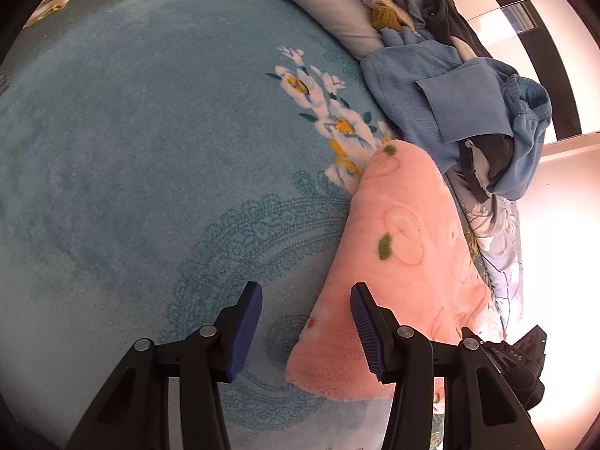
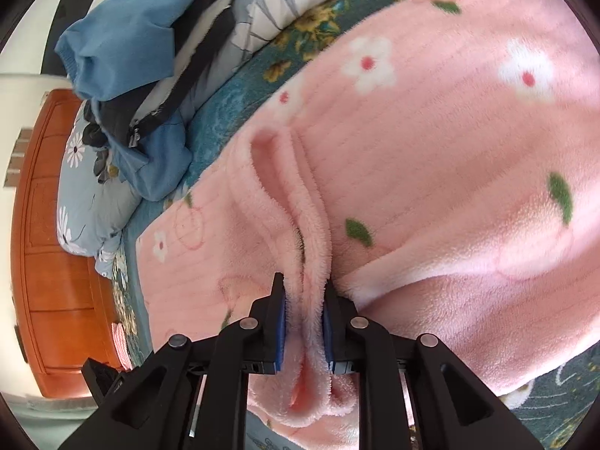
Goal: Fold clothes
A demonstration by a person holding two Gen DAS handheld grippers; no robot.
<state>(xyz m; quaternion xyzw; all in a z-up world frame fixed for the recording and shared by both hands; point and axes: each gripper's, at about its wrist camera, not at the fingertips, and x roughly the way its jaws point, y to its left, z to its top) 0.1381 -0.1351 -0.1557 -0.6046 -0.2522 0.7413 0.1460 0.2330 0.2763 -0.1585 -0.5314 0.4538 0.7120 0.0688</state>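
A pink fleece garment [image 1: 405,262] with flowers and green leaves lies on a teal floral blanket [image 1: 150,150]. My left gripper [image 1: 305,296] is open and empty, hovering over the blanket by the garment's near left edge; its right finger is over the pink cloth. In the right wrist view the pink garment [image 2: 431,150] fills most of the frame. My right gripper [image 2: 304,292] is shut on a bunched fold of the pink garment, with cloth pinched between the blue pads.
A pile of blue and dark clothes [image 1: 461,101] and a grey pillow [image 1: 330,3] lie at the blanket's far right edge. The pile also shows in the right wrist view [image 2: 150,56], beside a floral pillow [image 2: 82,195] and an orange wooden headboard [image 2: 56,262].
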